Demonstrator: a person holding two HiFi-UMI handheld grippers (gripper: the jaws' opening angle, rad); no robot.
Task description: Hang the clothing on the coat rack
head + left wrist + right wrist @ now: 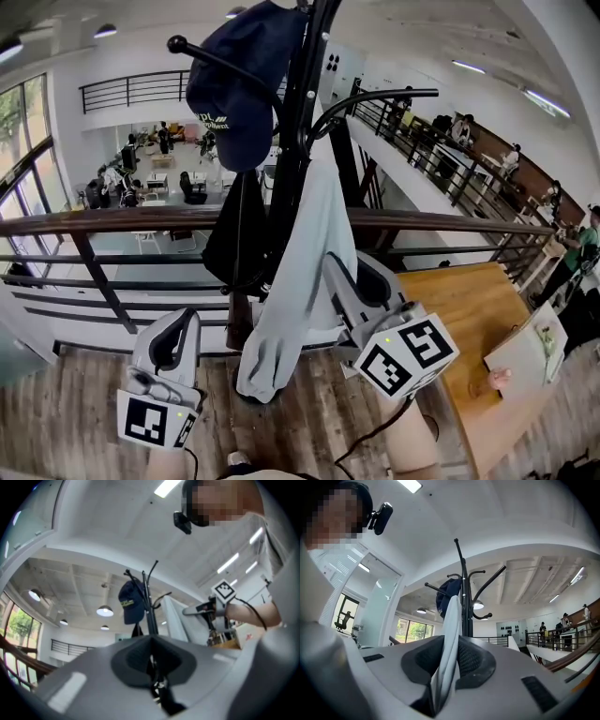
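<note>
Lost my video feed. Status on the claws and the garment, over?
Right claw shut on grey garment. Left claw shut, empty, clear of it. Garment hangs along coat rack, beside navy cap. Nothing in the way.

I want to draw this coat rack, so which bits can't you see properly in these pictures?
- Top of the coat rack: cut off by the upper edge of the head view.
- Its foot: in the head view, mostly hidden behind the grey clothing.
- Writing on the cap: too small and blurred in every view.
- Dark thing under the cap: in the head view, too dark to tell whether it is a bag or clothing.
</note>
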